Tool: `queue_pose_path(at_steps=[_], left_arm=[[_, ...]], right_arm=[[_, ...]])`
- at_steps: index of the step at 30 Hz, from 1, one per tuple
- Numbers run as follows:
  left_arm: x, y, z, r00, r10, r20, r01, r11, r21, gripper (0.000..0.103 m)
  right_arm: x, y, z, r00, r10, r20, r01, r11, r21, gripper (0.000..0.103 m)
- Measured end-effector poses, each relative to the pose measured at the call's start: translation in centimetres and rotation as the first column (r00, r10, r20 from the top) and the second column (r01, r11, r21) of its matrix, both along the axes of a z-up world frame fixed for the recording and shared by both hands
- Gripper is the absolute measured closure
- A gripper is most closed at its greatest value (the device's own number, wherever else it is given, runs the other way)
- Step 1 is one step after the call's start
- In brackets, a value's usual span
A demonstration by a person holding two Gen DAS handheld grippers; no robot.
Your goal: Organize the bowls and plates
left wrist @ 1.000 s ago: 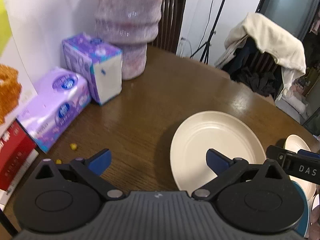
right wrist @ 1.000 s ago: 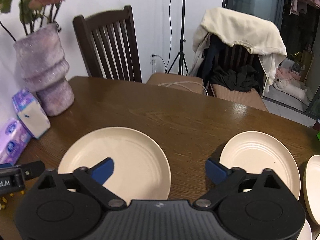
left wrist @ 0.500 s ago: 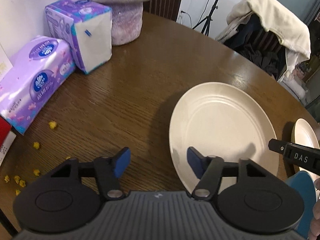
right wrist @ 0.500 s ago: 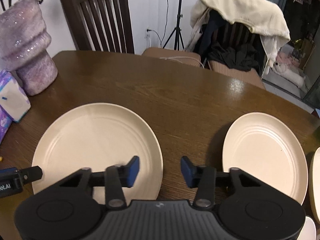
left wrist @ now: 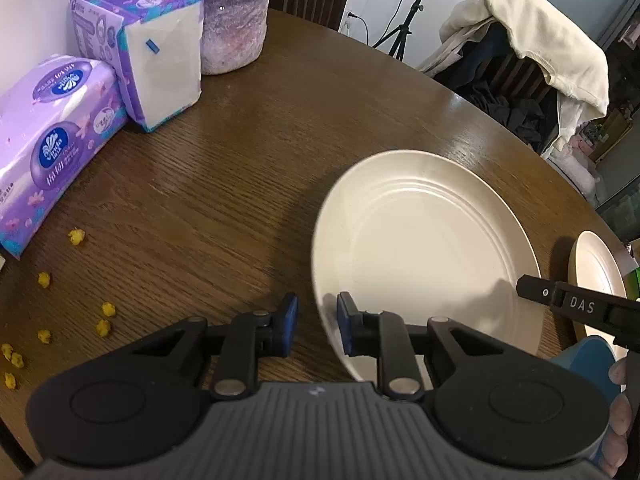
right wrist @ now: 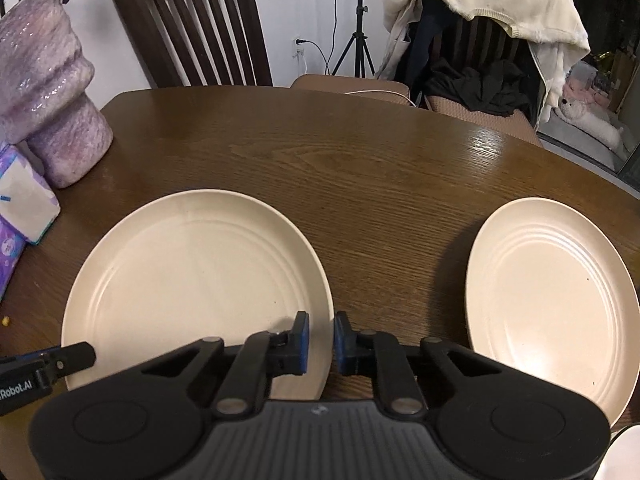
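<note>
A large cream plate (left wrist: 432,248) lies flat on the brown wooden table (left wrist: 224,184). My left gripper (left wrist: 316,326) straddles its left rim with jaws closing; wood still shows between the outer pad and the rim. In the right wrist view the same plate (right wrist: 192,272) has my right gripper (right wrist: 320,340) at its right rim. Those jaws are closing too, and the pads sit against the rim on both sides. A second, smaller cream plate (right wrist: 552,292) lies to the right, apart from both grippers.
A purple vase (left wrist: 232,28) and two purple tissue packs (left wrist: 60,136) stand at the table's left. Yellow crumbs (left wrist: 104,320) lie near the left gripper. A white rim (right wrist: 628,452) shows at the lower right. Chairs (right wrist: 192,28) and a tripod stand beyond the table.
Both grippers came down toward the large plate. Their jaws went from wide open to a narrow gap around its left and right rims.
</note>
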State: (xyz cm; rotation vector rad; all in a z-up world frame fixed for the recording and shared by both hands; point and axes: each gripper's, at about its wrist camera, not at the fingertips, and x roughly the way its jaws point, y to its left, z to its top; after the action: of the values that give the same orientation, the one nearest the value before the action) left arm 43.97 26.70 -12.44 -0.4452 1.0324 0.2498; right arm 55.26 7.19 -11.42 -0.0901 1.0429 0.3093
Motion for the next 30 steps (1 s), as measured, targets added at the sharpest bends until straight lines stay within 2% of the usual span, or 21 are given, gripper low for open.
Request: queue_pose_path(at_steps=[2,4,14,30], left_arm=[[0.1,-0.1,0.0,1.000,-0.007,0.002,0.007,1.000,0.006,0.082],[0.0,-0.3,0.1,1.000,-0.007,0.003,0.007,1.000,0.017,0.082],[-0.2,-0.4,0.1,1.000,-0.004,0.007,0.004,1.000,0.028,0.082],[-0.7,-0.1,0.9,0.999,-0.004,0.053,0.002,0.999,0.045,0.082]], right_arm=[[0.0,-0.1,0.0,1.000,-0.007,0.001,0.007,1.000,0.022,0.097],[-0.1,-0.1,0.1,1.000,-0.003,-0.001,0.003,0.999,0.047,0.098],[-0.7,0.1,0.1,0.999,0.007,0.032,-0.008,0.999,0.032,0.098],[-1.6,-0.5,1.3,0.995,0.013,0.096,-0.020,0.997,0.073,0.098]])
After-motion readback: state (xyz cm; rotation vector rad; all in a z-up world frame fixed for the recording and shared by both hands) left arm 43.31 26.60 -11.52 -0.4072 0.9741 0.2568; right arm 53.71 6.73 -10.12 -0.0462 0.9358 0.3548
